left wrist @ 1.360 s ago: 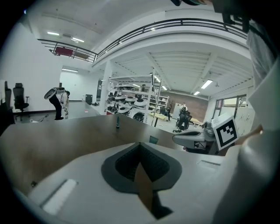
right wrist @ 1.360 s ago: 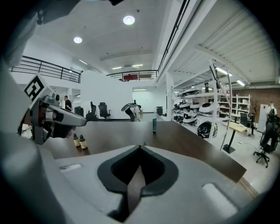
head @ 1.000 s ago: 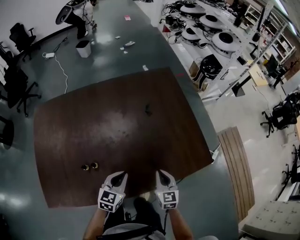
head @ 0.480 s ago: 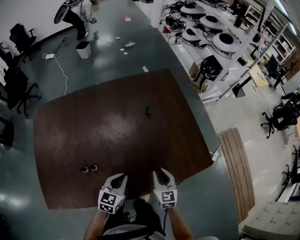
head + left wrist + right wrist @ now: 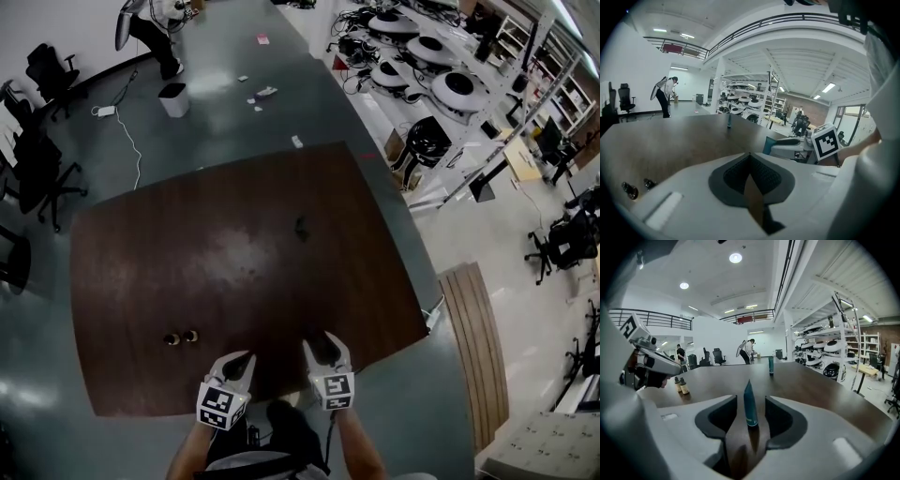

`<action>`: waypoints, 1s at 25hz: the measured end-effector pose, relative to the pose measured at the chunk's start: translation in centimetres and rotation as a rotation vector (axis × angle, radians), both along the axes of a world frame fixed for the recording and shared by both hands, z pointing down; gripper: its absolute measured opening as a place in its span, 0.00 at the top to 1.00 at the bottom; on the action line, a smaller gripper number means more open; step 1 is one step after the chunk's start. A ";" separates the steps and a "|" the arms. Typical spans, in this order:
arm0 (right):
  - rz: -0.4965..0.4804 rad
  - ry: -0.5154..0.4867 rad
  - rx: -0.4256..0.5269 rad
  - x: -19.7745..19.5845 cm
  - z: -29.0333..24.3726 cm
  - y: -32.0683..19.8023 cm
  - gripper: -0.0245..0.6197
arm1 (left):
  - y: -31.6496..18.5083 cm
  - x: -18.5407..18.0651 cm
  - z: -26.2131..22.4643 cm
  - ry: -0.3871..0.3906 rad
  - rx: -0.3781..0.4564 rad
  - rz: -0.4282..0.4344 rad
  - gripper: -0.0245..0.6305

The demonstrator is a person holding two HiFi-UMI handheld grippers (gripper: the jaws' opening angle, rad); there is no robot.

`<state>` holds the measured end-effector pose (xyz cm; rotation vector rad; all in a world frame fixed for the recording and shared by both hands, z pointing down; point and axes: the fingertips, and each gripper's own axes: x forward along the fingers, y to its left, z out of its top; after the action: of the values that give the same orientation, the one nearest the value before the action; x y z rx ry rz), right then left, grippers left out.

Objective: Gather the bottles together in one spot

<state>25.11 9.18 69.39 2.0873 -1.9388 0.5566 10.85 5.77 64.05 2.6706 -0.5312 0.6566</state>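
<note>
On the brown table [image 5: 234,262], a slim teal tube [image 5: 750,406] stands upright between the jaws of my right gripper [image 5: 751,401]. The jaws have just been opening and the pads stand clear of the tube on both sides. Two small amber bottles [image 5: 181,337] stand side by side at the front left, also seen as amber bottles [image 5: 681,385] in the right gripper view. A dark teal bottle [image 5: 301,226] stands alone mid-table, farther back. My left gripper [image 5: 242,359] is shut and holds nothing, near the front edge beside my right gripper [image 5: 321,345].
Office chairs [image 5: 37,159] stand left of the table. A white bin [image 5: 173,97] and a person [image 5: 150,23] are on the floor beyond it. Shelves of equipment [image 5: 422,66] and a slatted wooden bench [image 5: 473,328] lie to the right.
The right gripper's jaws have spread apart from shut, and it has edged forward over the table's front edge. The left gripper has stayed put.
</note>
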 end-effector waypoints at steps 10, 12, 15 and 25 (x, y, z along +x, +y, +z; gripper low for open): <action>-0.013 -0.003 -0.012 -0.4 0.3 -1.1 0.67 | -0.8 -0.8 -0.1 -0.005 -0.003 -0.026 0.96; -0.011 0.003 -0.012 -0.5 -0.1 -1.4 0.71 | -1.0 -0.9 -0.2 -0.006 -0.004 -0.027 0.96; -0.006 0.019 -0.015 -0.3 -0.2 -1.4 0.79 | -1.1 -0.8 -0.3 -0.004 -0.005 -0.027 0.96; 0.006 0.041 -0.010 0.2 0.2 -1.1 0.85 | -1.0 -0.9 0.0 -0.002 -0.001 -0.032 0.96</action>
<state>25.32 8.09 69.56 2.0827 -1.9036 0.5194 9.94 4.73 64.01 2.6551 -0.5732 0.6499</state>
